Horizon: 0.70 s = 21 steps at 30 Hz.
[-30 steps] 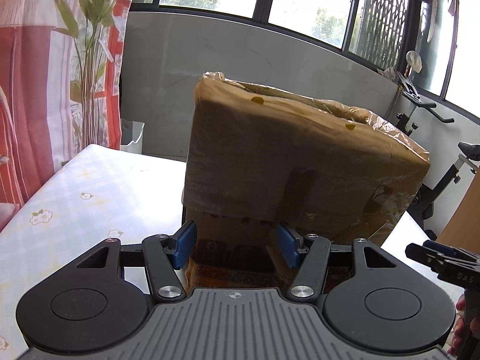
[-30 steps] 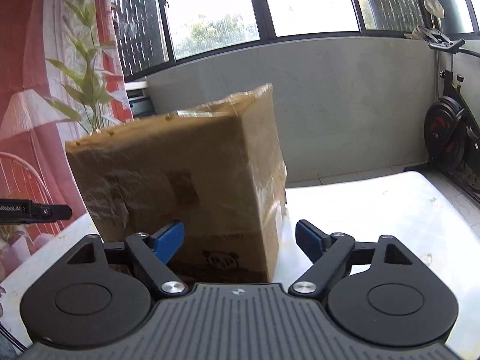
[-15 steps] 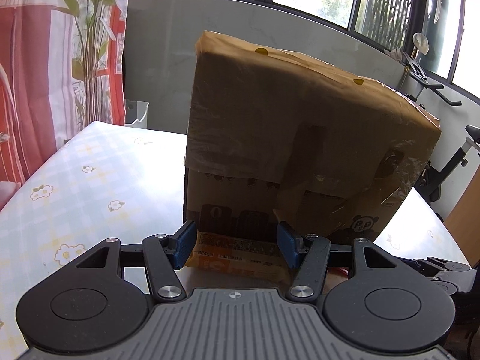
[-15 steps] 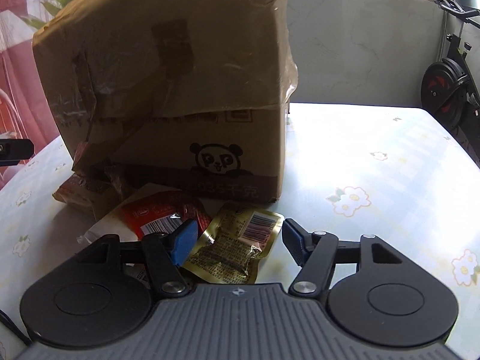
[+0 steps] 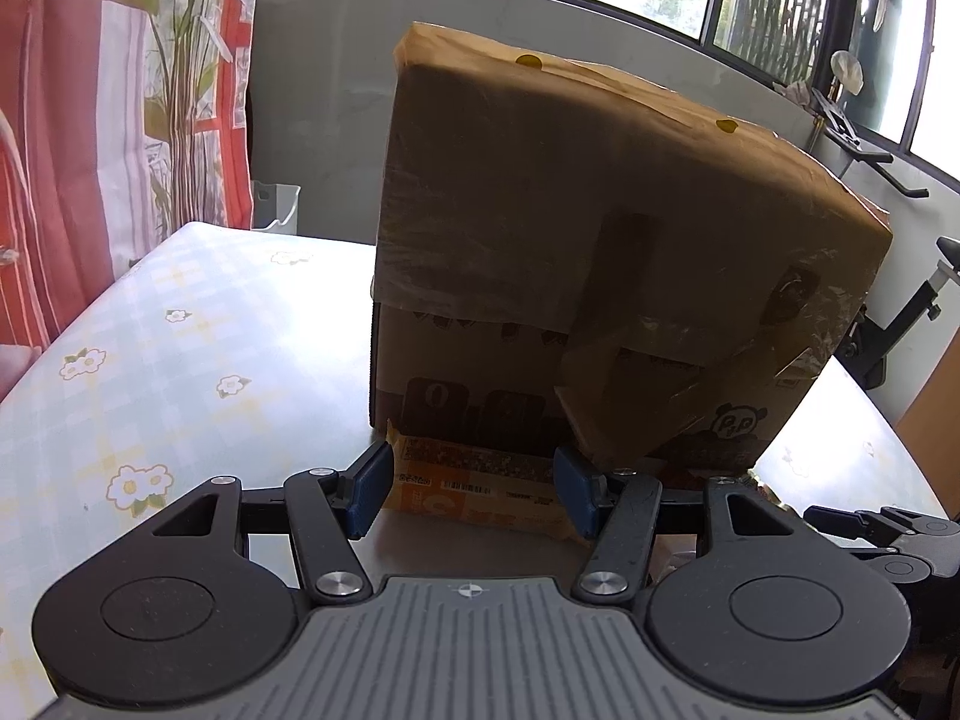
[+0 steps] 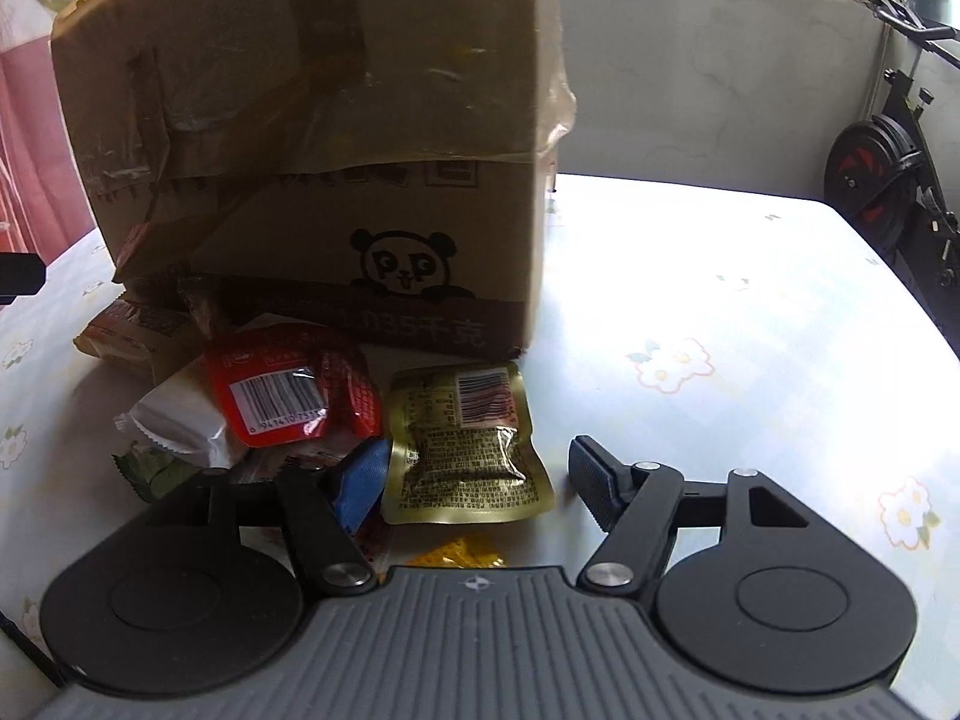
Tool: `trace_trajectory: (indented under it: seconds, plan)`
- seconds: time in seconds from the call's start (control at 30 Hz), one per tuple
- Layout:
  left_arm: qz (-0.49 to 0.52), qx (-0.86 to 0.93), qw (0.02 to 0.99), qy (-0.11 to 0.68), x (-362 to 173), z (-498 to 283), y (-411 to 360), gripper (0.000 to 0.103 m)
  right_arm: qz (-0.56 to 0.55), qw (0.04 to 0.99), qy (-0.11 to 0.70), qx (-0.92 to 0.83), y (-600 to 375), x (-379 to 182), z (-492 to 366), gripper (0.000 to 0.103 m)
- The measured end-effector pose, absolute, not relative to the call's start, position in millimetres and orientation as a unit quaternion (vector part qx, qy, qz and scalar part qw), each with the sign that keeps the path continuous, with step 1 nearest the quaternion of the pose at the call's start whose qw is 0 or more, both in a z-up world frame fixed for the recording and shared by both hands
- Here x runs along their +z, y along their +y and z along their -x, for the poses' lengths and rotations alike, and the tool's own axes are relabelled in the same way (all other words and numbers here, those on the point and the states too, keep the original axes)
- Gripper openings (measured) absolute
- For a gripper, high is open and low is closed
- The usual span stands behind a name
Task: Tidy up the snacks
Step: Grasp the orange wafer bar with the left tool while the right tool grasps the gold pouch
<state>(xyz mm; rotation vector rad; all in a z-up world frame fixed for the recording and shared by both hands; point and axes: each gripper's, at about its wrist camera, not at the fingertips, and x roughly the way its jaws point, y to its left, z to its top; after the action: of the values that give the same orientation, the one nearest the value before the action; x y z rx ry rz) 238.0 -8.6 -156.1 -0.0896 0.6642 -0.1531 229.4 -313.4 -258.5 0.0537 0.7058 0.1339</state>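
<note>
A brown cardboard box [image 5: 600,252] with a panda print stands on the table; it also shows in the right wrist view [image 6: 324,144]. An orange snack packet [image 5: 480,480] lies at its foot between the fingers of my open left gripper [image 5: 474,489]. In the right wrist view a gold packet [image 6: 465,444], a red packet [image 6: 288,390], a white packet [image 6: 174,420] and a brown bar [image 6: 132,330] lie in front of the box. My right gripper [image 6: 474,480] is open, its fingers on either side of the gold packet.
The table [image 6: 750,330] has a pale cloth with flower prints. An exercise bike [image 6: 882,180] stands off the right edge. A red and white curtain [image 5: 72,120] and a plant [image 5: 180,60] stand at the left. A yellow item [image 6: 462,555] shows under the right gripper.
Both grippers have lowered toward the table and tilted down. The snack packets at the foot of the box have come into view. The jaws stay open.
</note>
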Motion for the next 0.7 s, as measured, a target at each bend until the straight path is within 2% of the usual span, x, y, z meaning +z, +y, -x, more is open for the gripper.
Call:
trace_trajectory:
  seconds: [0.7]
  plan:
    - [0.04, -0.071, 0.937, 0.34, -164.2, -240.1, -11.8, 0.062, 0.012, 0.941, 0.324, 0.1, -304.8, -265.0, -233.1, 0.069]
